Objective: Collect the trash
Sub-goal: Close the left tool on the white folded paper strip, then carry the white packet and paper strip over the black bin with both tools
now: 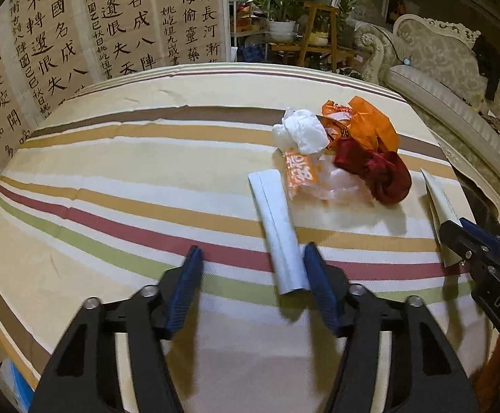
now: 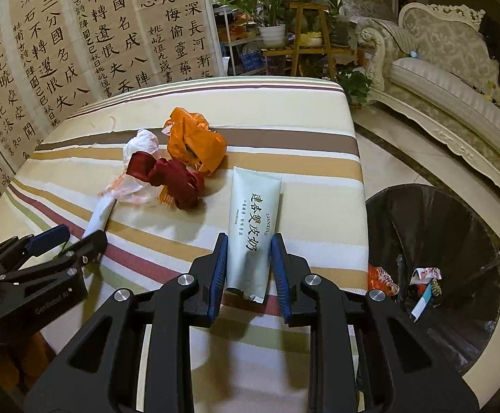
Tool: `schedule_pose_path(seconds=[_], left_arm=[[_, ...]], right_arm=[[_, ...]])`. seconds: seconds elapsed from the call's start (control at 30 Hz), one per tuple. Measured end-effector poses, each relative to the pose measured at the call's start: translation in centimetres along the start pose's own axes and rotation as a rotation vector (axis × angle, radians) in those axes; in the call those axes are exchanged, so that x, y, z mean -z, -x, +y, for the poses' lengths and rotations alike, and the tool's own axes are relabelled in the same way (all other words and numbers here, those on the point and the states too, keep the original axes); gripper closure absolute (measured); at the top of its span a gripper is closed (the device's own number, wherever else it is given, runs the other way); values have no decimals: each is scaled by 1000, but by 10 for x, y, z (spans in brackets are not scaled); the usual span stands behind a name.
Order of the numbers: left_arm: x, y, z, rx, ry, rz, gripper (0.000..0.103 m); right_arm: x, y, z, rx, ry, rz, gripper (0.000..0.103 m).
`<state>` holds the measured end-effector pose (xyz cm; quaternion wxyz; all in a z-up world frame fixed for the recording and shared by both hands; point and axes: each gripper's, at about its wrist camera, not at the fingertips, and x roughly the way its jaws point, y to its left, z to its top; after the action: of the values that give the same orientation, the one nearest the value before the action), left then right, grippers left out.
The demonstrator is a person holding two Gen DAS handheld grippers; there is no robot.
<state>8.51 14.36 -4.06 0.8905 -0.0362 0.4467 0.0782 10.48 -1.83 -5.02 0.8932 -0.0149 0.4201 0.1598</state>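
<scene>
Right gripper [image 2: 248,261]: nearest the lens; both blue pads pressed on the sides of a pale green tube [image 2: 253,227] with printed characters, tube gripped near its lower end.
Left gripper [image 1: 253,272]: jaws part-way apart around a flattened white paper roll [image 1: 281,234]; one pad [image 1: 318,285] touched the roll's edge, the other pad stood clear, so nothing clamped.
Trash pile: crumpled white tissue [image 1: 301,132], orange plastic bag [image 1: 363,120], dark red wad [image 1: 377,175] and clear wrapper with orange print [image 1: 318,179], all touching one another just beyond the roll.
Tabletop [image 1: 112,179]: covered in striped cloth; pile lay toward its far side.
Bin [image 2: 456,227]: black-lined, on the floor just beside the tabletop's edge in the right wrist view, with scraps [image 2: 425,285] already inside.
Surroundings: calligraphy screen [image 1: 78,34] behind the tabletop; ornate sofa [image 2: 456,79] beyond the bin.
</scene>
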Motion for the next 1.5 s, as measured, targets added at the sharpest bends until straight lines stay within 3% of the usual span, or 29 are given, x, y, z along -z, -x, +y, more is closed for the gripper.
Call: schedule_pose_path(seconds=[0.2,0.33,0.9,1.5], left_arm=[[-1,1,-2,27,-31,-21,85],[1,2,-1,30,-43,-29,90],[14,35,-2,93,-28,-79,92],[16,70,-41,170,-97,-158,92]], right_arm=[[0,-1,0,1,5,4,78],[0,0,0,4,5,0,78],[14,23,-3,23,0,-32,79],[30,64,-53,118,-92,-95,79]])
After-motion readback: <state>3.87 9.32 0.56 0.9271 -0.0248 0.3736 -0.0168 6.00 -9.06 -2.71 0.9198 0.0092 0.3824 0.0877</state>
